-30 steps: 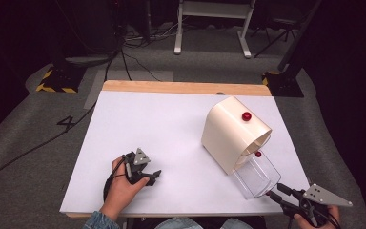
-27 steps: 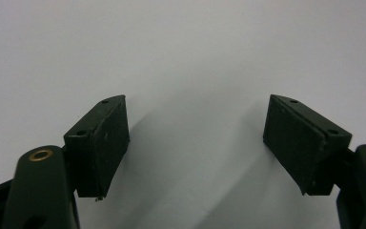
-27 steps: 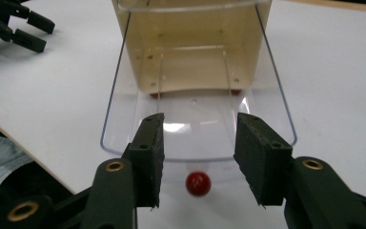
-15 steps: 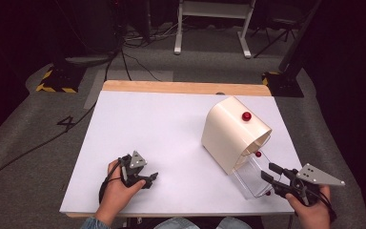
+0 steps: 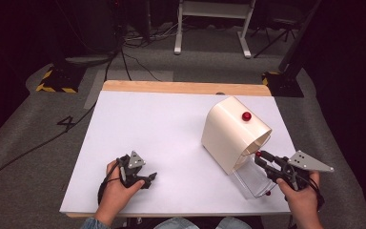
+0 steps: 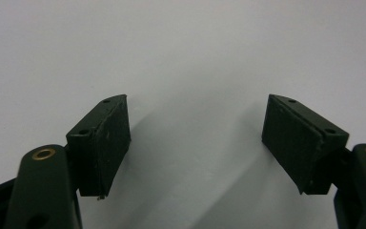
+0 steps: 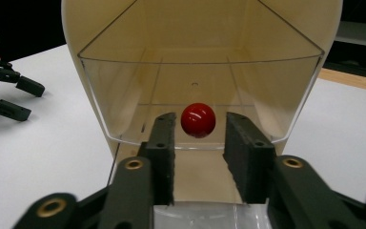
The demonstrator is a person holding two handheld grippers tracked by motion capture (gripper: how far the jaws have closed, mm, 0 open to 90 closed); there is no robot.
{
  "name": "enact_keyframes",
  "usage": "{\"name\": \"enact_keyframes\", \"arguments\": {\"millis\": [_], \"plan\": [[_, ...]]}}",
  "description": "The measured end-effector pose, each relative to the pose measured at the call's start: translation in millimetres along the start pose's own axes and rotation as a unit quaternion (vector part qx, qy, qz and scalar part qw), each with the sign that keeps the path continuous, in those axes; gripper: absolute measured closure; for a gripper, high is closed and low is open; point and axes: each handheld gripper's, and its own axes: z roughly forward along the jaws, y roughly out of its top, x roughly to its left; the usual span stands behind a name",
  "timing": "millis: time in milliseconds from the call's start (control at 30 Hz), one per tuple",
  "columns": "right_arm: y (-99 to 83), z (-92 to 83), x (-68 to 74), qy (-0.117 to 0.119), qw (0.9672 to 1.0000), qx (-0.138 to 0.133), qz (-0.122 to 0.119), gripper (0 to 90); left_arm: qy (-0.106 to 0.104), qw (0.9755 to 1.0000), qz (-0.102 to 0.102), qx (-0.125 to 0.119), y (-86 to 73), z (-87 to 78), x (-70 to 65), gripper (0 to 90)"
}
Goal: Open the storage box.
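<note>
A cream-coloured, rounded plastic cabinet [image 5: 233, 131] stands on the right half of the white table top [image 5: 162, 133], with a small glossy red ball knob [image 5: 246, 116] on its upper face and a clear plastic drawer [image 5: 252, 179] drawn out from its lower front toward the person. In the right gripper view a second red ball knob [image 7: 198, 119] sits on the front of a clear drawer wall [image 7: 124, 105] set in the cream shell, and the right gripper [image 7: 199, 143] has a black jaw on either side of that knob, close to it with a sliver of gap on each side, so the jaws are apart and not clamped. In the high view this right gripper [image 5: 263, 159] reaches to the cabinet's open front, held by the right hand [image 5: 301, 198]. The left gripper [image 5: 145, 179] rests low on the table near its front edge, well apart from the cabinet, in the left hand [image 5: 116, 191]; its jaws stand wide apart over bare white surface.
</note>
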Motion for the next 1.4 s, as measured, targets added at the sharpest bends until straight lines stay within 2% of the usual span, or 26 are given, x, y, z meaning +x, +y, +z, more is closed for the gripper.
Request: {"name": "enact_keyframes", "arguments": {"millis": [100, 333, 633, 833, 1200, 1267, 1400], "plan": [[0.8, 1.3, 0.9, -0.001, 1.0000, 0.001, -0.005, 74.1, -0.001, 1.0000, -0.003, 0.000, 0.1, 0.2, -0.3, 24.9], [-1.7, -7.6, 3.9, -0.004, 0.9999, 0.003, -0.012, 74.3, -0.001, 1.0000, -0.001, 0.001, 0.5, 0.4, 0.0, 24.6], [-13.8, -46.8, 6.5, -0.007, 1.0000, 0.004, 0.001, 74.1, 0.000, 1.0000, -0.002, -0.001, -0.4, 0.2, -0.7, 24.6], [-22.4, -62.1, 7.9, -0.012, 0.9999, 0.007, 0.007, 74.1, 0.000, 1.0000, 0.001, 0.000, -0.1, 0.1, 0.0, 24.6], [-32.6, -65.6, 7.2, -0.012, 0.9996, 0.023, 0.014, 73.8, 0.000, 1.0000, -0.002, -0.001, -0.6, 0.2, -0.7, 24.6], [-37.2, -64.0, 5.1, -0.011, 0.9992, 0.034, 0.019, 71.1, 0.000, 1.0000, -0.002, -0.002, -0.6, 0.2, -0.7, 24.6], [-39.1, -64.3, 3.1, -0.011, 0.9990, 0.036, 0.023, 64.9, 0.000, 1.0000, -0.002, -0.002, -0.6, 0.2, -0.7, 24.6]]}}
